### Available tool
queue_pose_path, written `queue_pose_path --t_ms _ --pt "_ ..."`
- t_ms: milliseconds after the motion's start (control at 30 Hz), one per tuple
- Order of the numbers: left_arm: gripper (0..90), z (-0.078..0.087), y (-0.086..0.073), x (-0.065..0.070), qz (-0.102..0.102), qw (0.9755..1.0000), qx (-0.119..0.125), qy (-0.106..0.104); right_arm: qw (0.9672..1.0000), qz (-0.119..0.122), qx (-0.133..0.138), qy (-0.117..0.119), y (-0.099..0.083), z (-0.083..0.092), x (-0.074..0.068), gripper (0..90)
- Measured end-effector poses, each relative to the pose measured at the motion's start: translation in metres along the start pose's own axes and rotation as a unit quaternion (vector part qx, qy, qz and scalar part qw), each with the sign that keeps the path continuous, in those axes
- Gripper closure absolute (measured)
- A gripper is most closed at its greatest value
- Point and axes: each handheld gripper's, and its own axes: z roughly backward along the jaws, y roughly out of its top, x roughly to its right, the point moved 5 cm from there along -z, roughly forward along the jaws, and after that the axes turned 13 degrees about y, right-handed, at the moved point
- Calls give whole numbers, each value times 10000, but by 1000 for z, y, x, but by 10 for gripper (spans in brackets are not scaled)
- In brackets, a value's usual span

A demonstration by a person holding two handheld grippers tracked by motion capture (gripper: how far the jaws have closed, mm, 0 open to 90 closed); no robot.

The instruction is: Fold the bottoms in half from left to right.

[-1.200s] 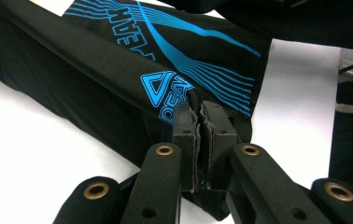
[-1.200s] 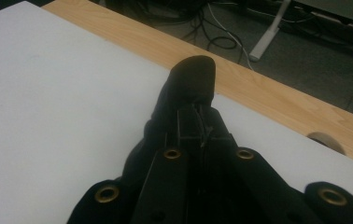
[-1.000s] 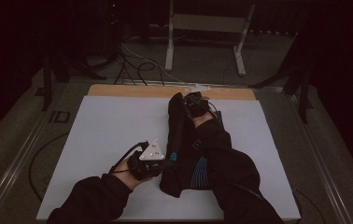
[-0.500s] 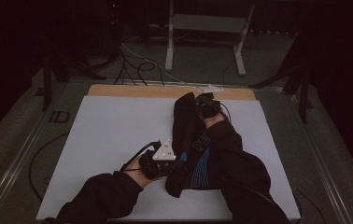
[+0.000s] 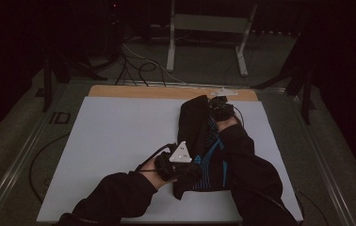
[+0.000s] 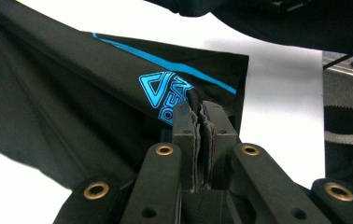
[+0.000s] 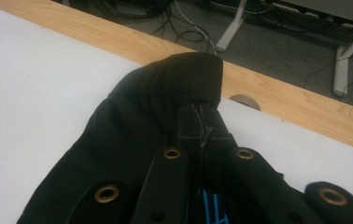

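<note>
A black garment [image 5: 196, 136] with blue stripes and a blue logo [image 6: 165, 95] lies lengthwise on the white table top [image 5: 115, 136], right of centre. My left gripper [image 5: 191, 168] is at its near end, jaws shut on a fold of the cloth [image 6: 200, 105] beside the logo. My right gripper [image 5: 217, 107] is at the far end near the wooden strip. It is shut on the bunched black fabric [image 7: 198, 109], which humps up over the jaws [image 7: 165, 88].
A wooden strip [image 5: 133, 92] runs along the table's far edge. Beyond it stand cables [image 5: 138, 66] and a white metal stand [image 5: 209, 40] on the floor. A round grommet [image 7: 244, 101] sits by the strip. Bare white surface spreads to the left.
My left gripper has slid right, up against the garment's near end. The right gripper has carried the far end a little farther right.
</note>
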Motion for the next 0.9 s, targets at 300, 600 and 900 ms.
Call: queue_pose_path --t_ms 300,600,900 --pt "859 -12 8 9 -95 9999 45 -100 10000 -1 -34 -66 -7 6 11 891" --pt "859 -21 14 15 -179 9997 35 -181 9999 14 -87 -131 -14 9 21 891" --pt "858 -29 19 19 -189 9996 45 -222 9998 -47 -121 -176 -21 10 30 891"
